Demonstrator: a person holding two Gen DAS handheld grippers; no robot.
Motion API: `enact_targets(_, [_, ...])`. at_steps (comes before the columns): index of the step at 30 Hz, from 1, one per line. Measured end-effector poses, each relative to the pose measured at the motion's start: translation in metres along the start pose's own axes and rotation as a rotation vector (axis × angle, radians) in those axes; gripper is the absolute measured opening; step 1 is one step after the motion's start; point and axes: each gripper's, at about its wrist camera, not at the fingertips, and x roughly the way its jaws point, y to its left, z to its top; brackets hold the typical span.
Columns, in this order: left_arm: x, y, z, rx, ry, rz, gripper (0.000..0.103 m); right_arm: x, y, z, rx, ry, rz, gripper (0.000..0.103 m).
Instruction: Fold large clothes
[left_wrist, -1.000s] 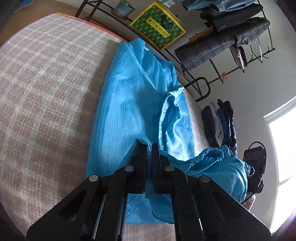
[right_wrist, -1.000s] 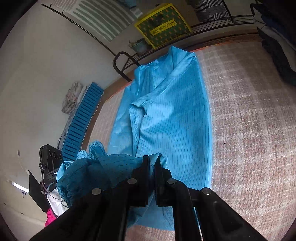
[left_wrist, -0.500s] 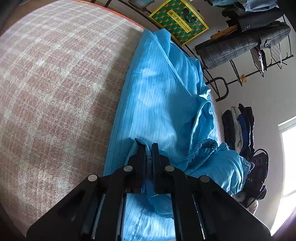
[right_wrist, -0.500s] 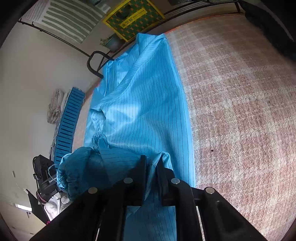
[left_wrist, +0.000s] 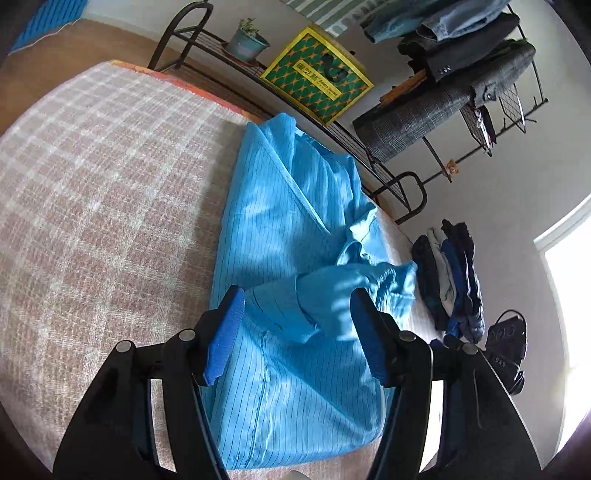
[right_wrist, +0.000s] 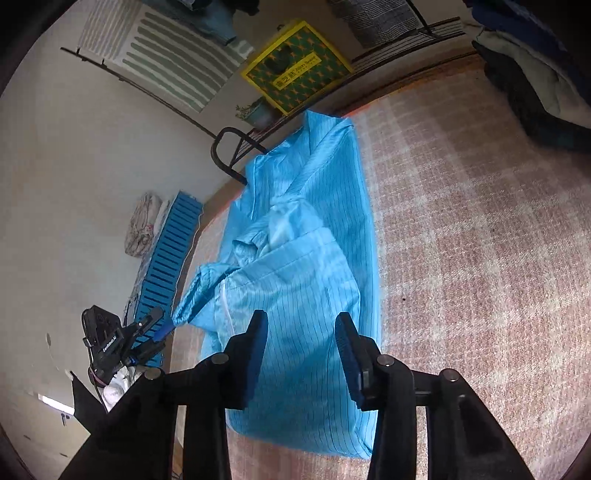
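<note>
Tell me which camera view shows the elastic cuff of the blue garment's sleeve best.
The right wrist view: the gathered cuff shows in full at the sleeve's end, hanging past the bed's edge. In the left wrist view the sleeve lies blurred across the garment, and I cannot make out the cuff.

One blue garment (left_wrist: 291, 258) lies on one bed (left_wrist: 103, 192). Two hand-held grippers show: the left hand-held gripper (left_wrist: 295, 328) and the right hand-held gripper (right_wrist: 301, 339). Beyond the bed stand one yellow-and-green bag (left_wrist: 317, 75), one potted plant (left_wrist: 245, 40) and one blue slatted mat (right_wrist: 166, 258).
</note>
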Motion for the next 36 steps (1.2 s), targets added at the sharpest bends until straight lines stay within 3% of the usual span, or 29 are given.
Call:
enact_targets(3, [0.011,-0.015,-0.018,0.122,0.069,0.02,0.06,0.018,0.022,-0.013,-0.143,0.056,-0.057,0.041])
enact_targets(6, [0.036,-0.024,-0.028,0.206,0.128,0.075,0.058,0.038,0.035,-0.02,-0.192,0.058,-0.101,0.041])
enact_targets(10, [0.062,-0.024,-0.014,0.246,0.071,0.223,0.058,0.063,0.046,-0.027,-0.285,0.076,-0.229,0.041])
enact_targets(15, [0.099,-0.006,0.007,0.213,0.076,0.385,0.058,0.068,0.028,-0.035,-0.246,0.088,-0.317,0.034])
enact_targets(18, [0.101,-0.006,0.011,0.252,0.062,0.417,0.058,0.064,0.029,-0.039,-0.254,0.086,-0.343,0.032])
enact_targets(21, [0.082,-0.012,0.015,0.245,0.034,0.406,0.058,0.058,0.039,-0.045,-0.288,0.102,-0.405,0.032])
enact_targets(25, [0.035,-0.019,0.014,0.217,-0.003,0.332,0.058,0.033,0.052,-0.051,-0.301,0.064,-0.392,0.033])
enact_targets(30, [-0.021,-0.034,-0.005,0.271,-0.018,0.345,0.058,-0.024,0.076,-0.061,-0.314,-0.1,-0.332,0.037])
enact_targets(36, [-0.092,-0.073,-0.031,0.329,-0.072,0.346,0.058,-0.099,0.121,-0.081,-0.399,-0.221,-0.345,0.041])
